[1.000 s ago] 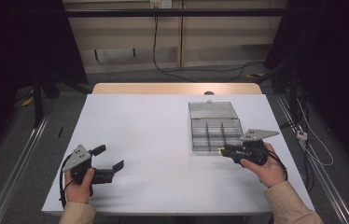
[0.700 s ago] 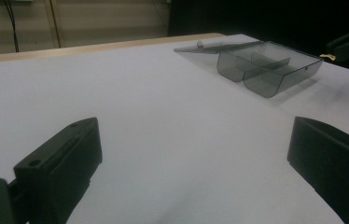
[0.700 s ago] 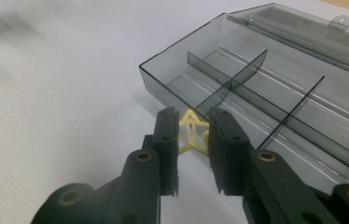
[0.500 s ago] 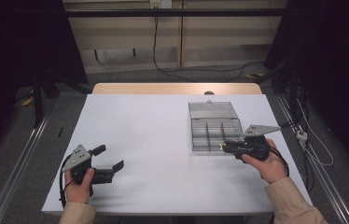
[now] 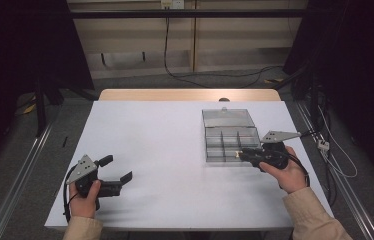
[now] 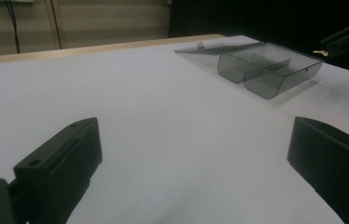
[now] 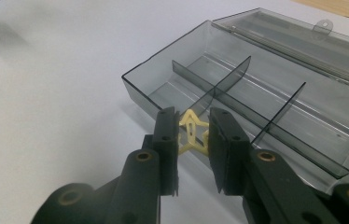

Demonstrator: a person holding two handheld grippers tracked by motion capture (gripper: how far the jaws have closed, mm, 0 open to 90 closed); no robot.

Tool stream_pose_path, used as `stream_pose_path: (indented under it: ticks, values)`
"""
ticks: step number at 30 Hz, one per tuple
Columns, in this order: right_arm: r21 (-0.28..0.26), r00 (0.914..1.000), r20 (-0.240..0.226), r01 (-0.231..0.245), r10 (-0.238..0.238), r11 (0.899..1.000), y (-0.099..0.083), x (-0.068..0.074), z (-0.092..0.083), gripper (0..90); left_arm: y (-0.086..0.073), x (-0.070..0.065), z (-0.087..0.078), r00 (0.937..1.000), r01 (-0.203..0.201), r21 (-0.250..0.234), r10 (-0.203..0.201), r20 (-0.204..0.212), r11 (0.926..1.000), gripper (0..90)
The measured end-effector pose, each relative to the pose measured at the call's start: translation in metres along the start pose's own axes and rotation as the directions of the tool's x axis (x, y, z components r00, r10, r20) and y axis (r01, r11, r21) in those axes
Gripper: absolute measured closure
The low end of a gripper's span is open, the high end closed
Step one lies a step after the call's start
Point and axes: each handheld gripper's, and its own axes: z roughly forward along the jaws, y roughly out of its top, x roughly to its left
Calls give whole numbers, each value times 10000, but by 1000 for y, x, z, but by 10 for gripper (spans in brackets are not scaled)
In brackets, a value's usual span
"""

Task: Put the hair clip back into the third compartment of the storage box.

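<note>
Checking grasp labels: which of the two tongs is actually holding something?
The right tongs, shut on a small yellow star-shaped piece at the compartment box. The left tongs stand open, empty.

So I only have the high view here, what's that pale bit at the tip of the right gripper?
Observer: A small yellow star-shaped piece, clamped between the right gripper jaws.
Operator: Is it inside the box yet?
Observer: It is at the near wall of the clear divided box, above the front compartments and not set down.
Operator: And the lid?
Observer: The hinged lid lies open flat behind the box, with a small tab on its far edge.
</note>
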Motion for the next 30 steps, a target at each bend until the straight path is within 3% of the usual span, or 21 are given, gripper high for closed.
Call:
stream_pose_path:
  ticks: [30]
  values:
    - [-54,9996,259,-60,62,10000,8,-11,5,737,0,0,0,10000,7,3,-7,26,10000,28]
